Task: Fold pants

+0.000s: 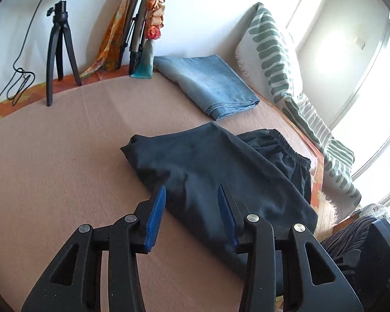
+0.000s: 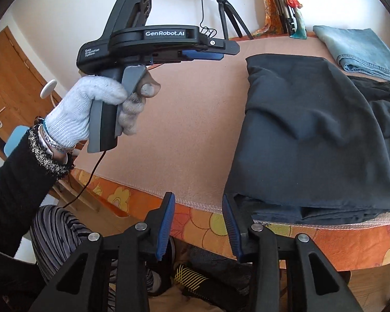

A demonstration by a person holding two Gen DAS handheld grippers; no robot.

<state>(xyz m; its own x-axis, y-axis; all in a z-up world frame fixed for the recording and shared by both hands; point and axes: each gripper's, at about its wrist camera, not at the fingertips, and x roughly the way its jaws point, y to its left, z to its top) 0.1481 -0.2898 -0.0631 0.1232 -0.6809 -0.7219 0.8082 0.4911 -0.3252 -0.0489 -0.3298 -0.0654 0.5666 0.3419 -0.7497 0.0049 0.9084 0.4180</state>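
Dark grey pants [image 1: 221, 171] lie folded over on the pink table cover [image 1: 64, 156], elastic waistband [image 1: 288, 148] at the far right. My left gripper [image 1: 192, 189] is open and empty, hovering above the pants' near left edge. In the right wrist view the pants [image 2: 314, 135] lie at the right, reaching the table's front edge. My right gripper [image 2: 197, 197] is open and empty, just off that front edge, beside the pants' near left corner. The left gripper [image 2: 215, 52] shows there too, held in a gloved hand above the table, left of the pants.
Folded blue jeans [image 1: 210, 83] lie behind the dark pants, also in the right wrist view [image 2: 358, 49]. A ring-light tripod [image 1: 61, 49] stands at the back left. A green-striped cushion [image 1: 275, 59] leans at the right. The orange floral tablecloth edge [image 2: 195, 221] hangs at the front.
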